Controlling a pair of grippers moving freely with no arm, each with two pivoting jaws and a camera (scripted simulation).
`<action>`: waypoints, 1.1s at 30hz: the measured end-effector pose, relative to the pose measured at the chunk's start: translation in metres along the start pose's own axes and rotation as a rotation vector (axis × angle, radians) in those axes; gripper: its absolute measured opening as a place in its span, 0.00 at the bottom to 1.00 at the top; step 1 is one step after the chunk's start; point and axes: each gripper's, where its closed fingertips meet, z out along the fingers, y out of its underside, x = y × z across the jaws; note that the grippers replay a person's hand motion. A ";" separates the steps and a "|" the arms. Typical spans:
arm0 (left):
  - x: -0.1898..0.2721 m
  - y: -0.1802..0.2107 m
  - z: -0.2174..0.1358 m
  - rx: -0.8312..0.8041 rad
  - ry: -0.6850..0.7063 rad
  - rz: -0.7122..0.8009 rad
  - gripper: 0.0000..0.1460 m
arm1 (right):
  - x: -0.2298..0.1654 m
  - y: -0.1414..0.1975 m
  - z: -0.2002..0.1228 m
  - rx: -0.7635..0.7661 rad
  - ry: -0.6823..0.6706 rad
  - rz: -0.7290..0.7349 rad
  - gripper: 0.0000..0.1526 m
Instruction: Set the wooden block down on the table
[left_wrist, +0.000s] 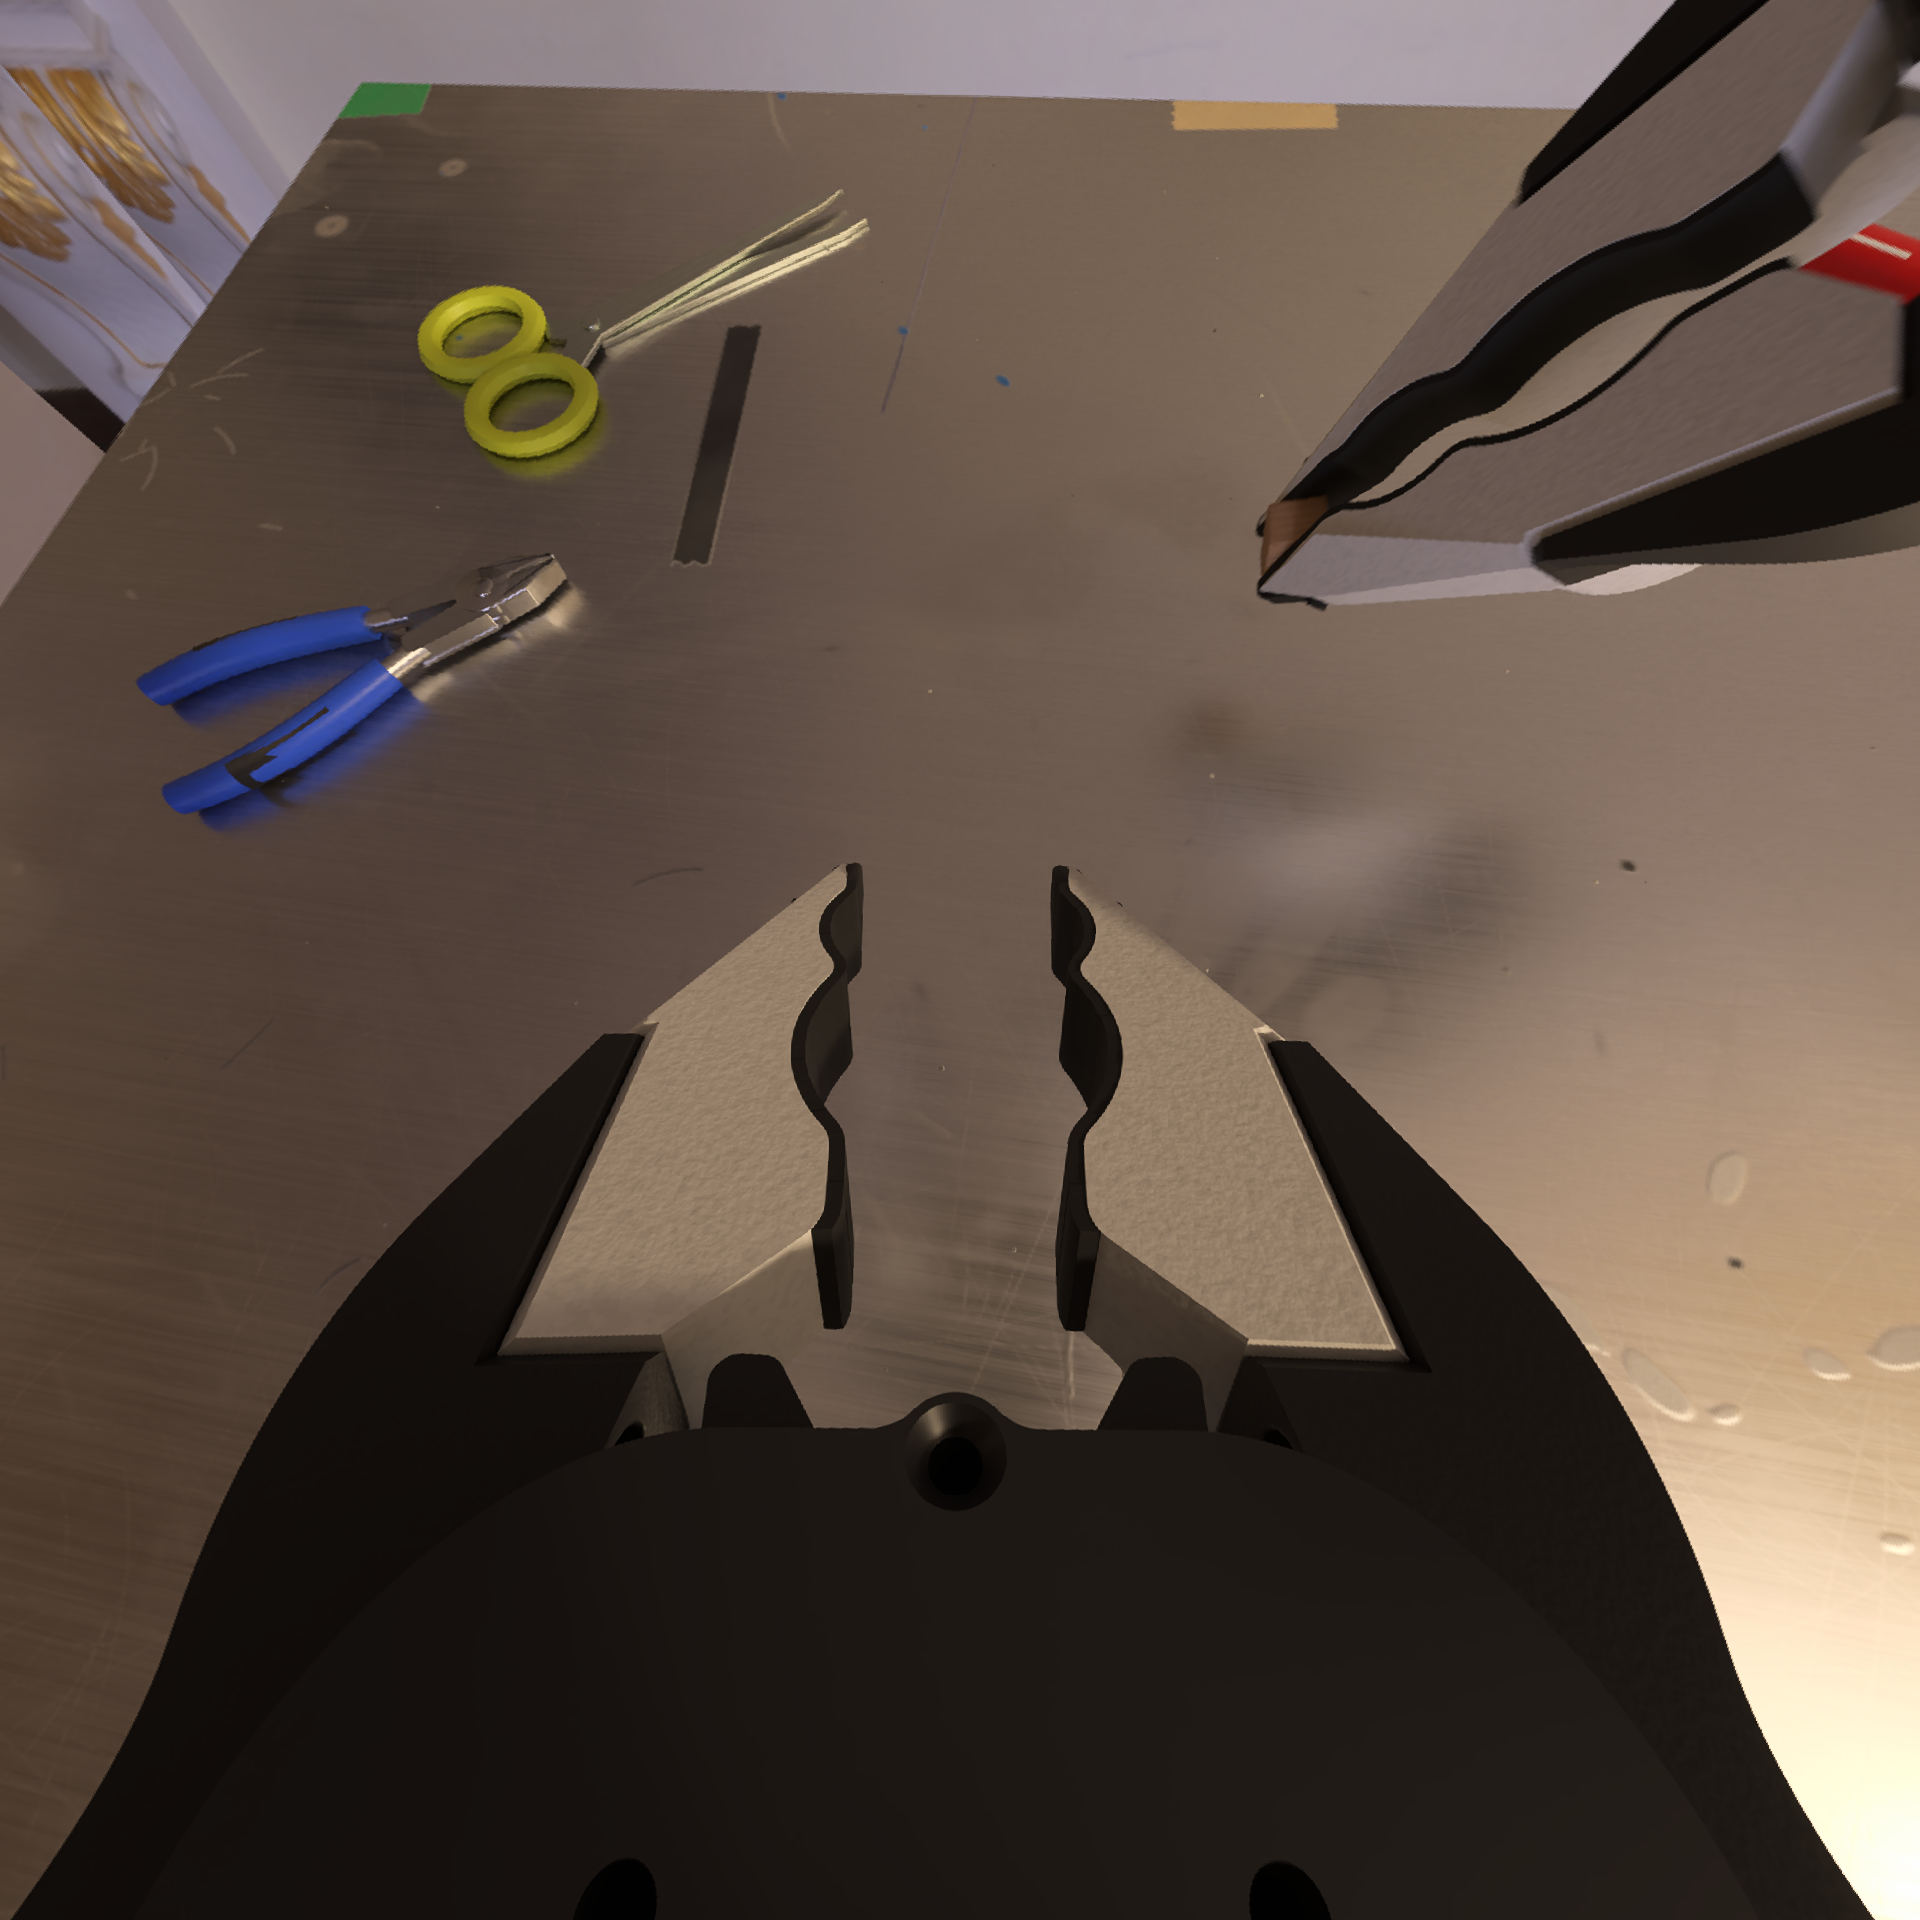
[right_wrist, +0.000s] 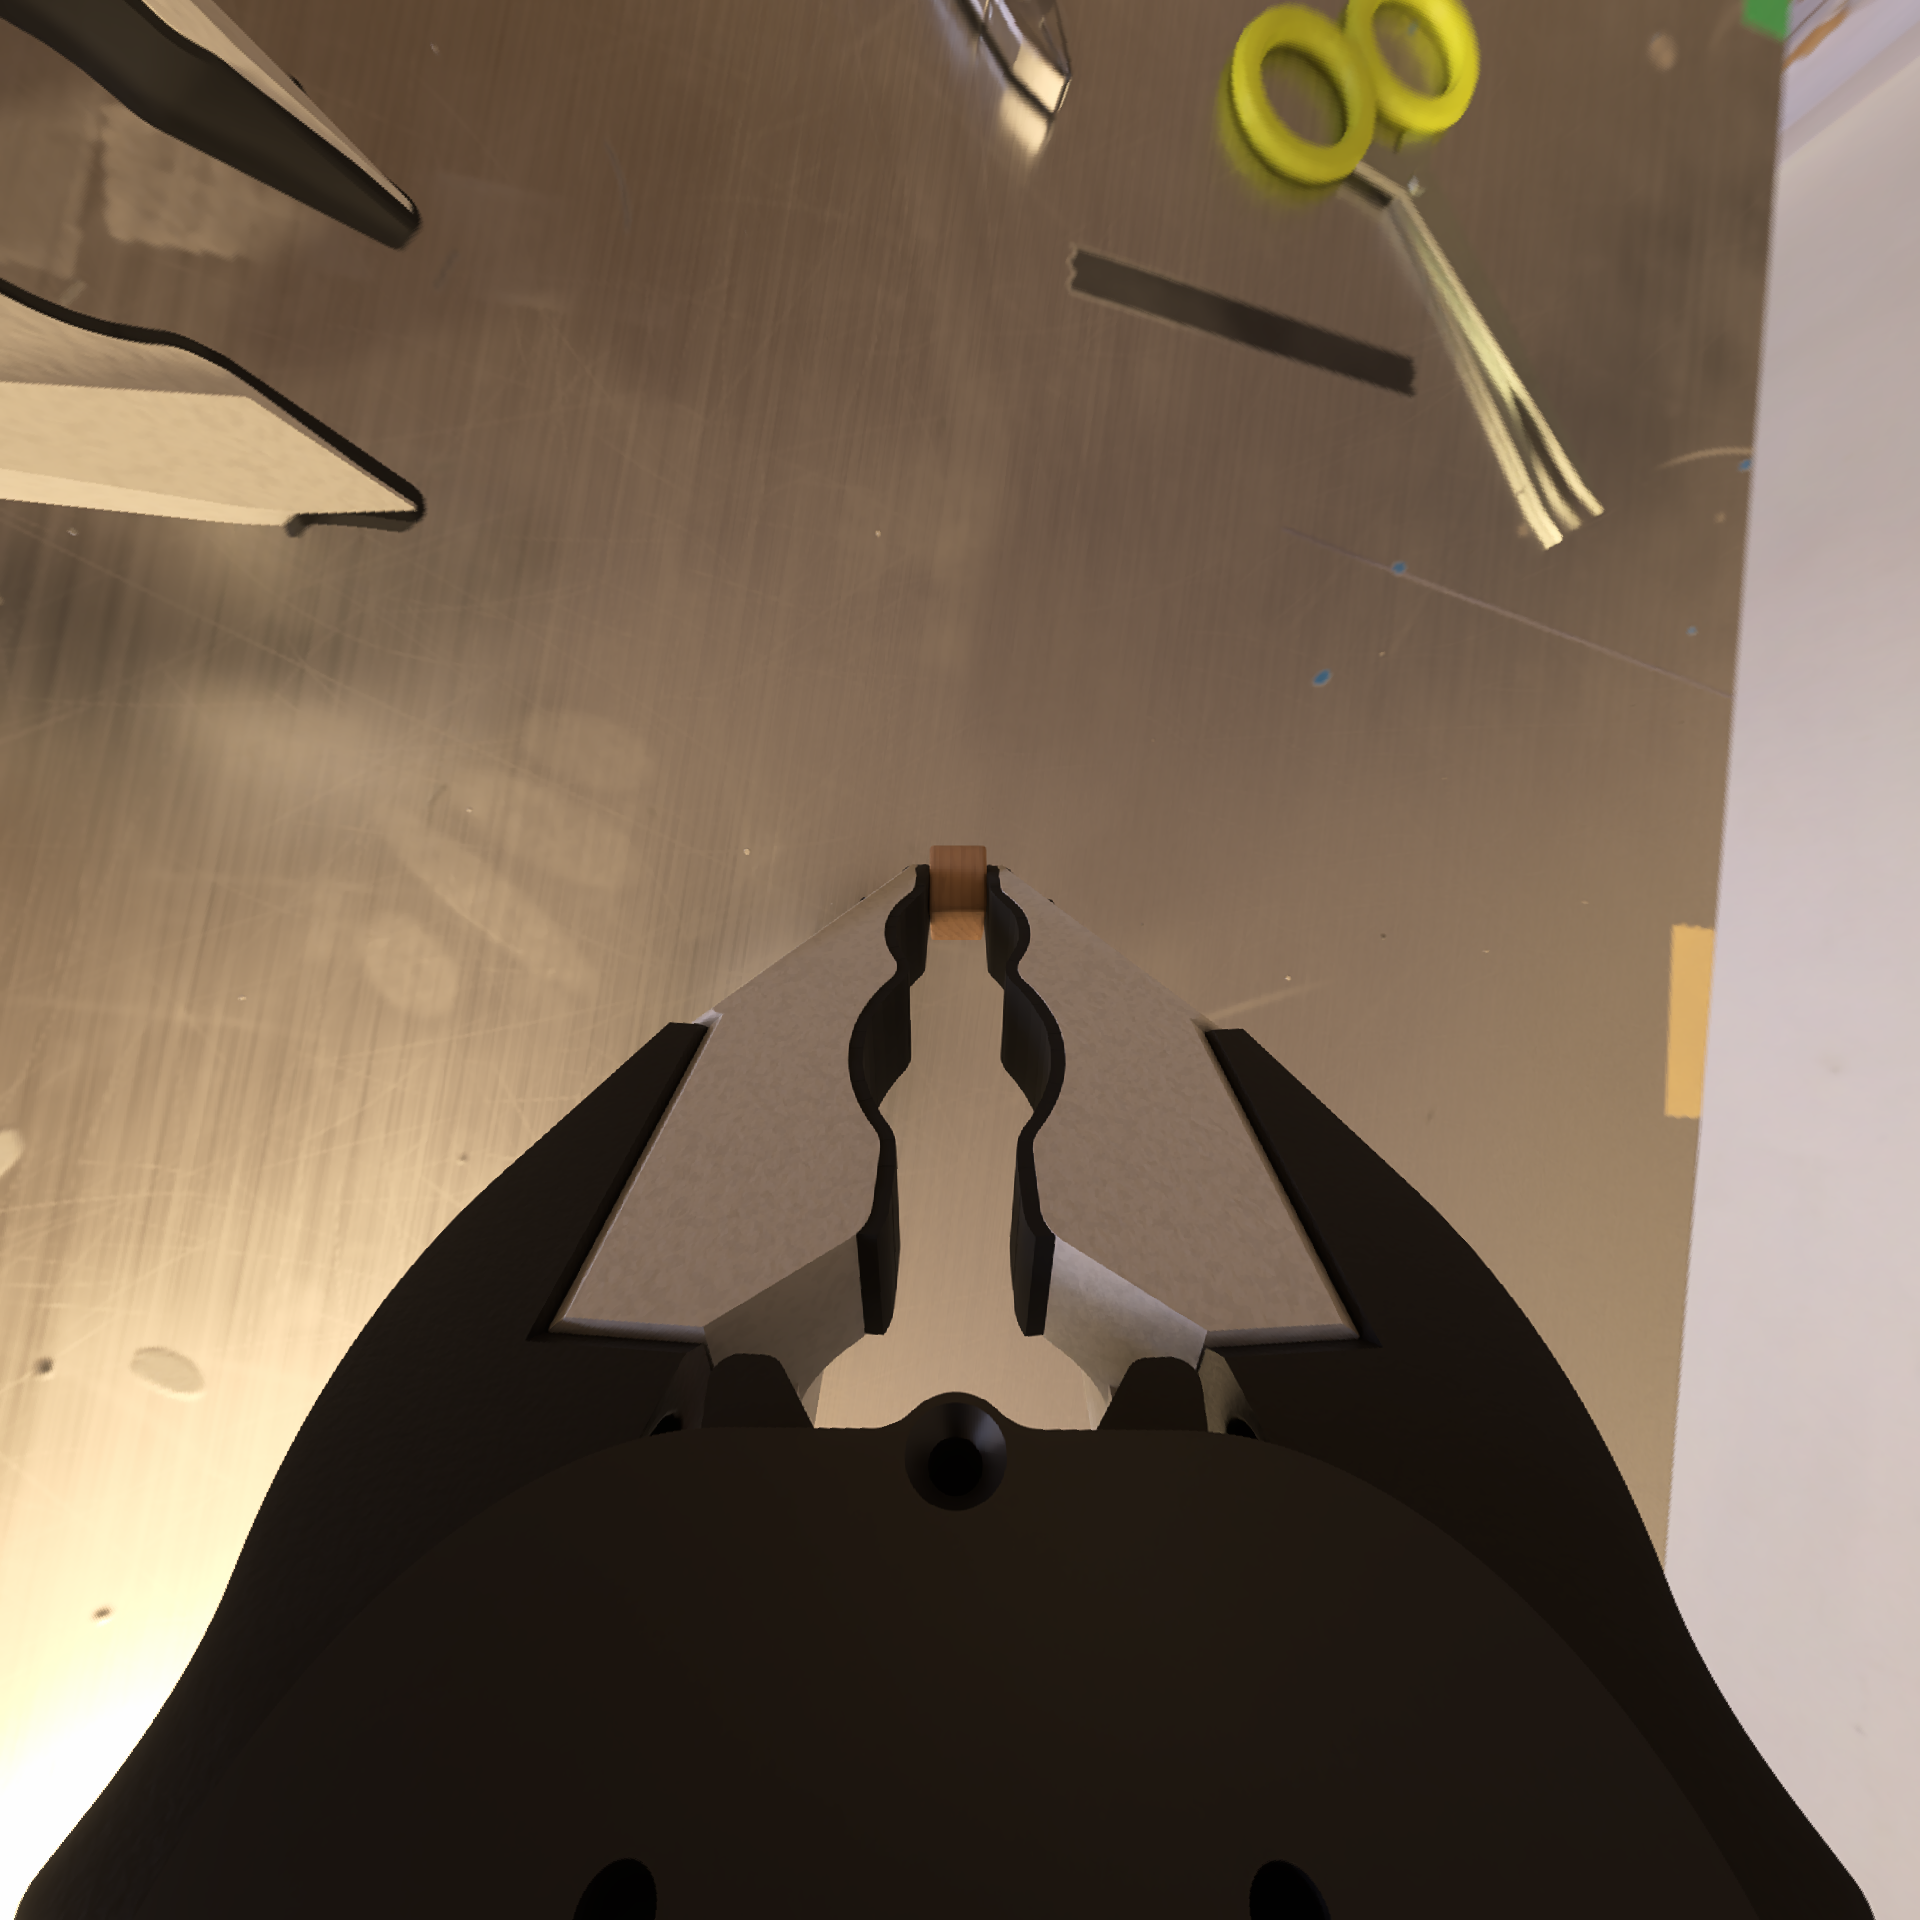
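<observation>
My right gripper (right_wrist: 957, 883) is clamped on the block (right_wrist: 957, 891), a small pale wooden cube pinched at the very tips of my wavy black pads (right_wrist: 910, 914), with only its front edge poking past them. It hangs above the table (right_wrist: 623, 727), a brushed, scratched metal sheet; whether its underside touches I cannot tell. In the left wrist view only a brown sliver of the block (left_wrist: 1291, 520) shows at those tips.

My left gripper (left_wrist: 956, 878) has its jaws apart with nothing between them, just bare metal showing through the gap, its grey textured fingers (left_wrist: 717, 1122) ending in the same scalloped black pads.

Further out lie blue-handled pliers (left_wrist: 312, 675), yellow-ringed scissors (left_wrist: 540, 353) with thin pale blades, and a flat black strip (left_wrist: 717, 447). The stretch between my two grippers is open. The table's edge (right_wrist: 1745, 727) runs close on my right gripper's right side, with a tan tape patch (right_wrist: 1690, 1018) on it.
</observation>
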 end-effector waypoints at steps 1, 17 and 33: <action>0.000 0.000 0.000 -0.001 -0.001 0.000 0.25 | 0.000 -0.002 -0.004 0.014 0.011 -0.001 0.06; -0.002 0.001 0.001 -0.005 -0.014 0.005 0.25 | -0.126 0.001 -0.134 0.265 0.025 0.068 0.06; 0.000 -0.003 0.002 0.019 -0.016 0.017 0.24 | -0.250 0.102 -0.179 0.251 -0.010 0.491 0.06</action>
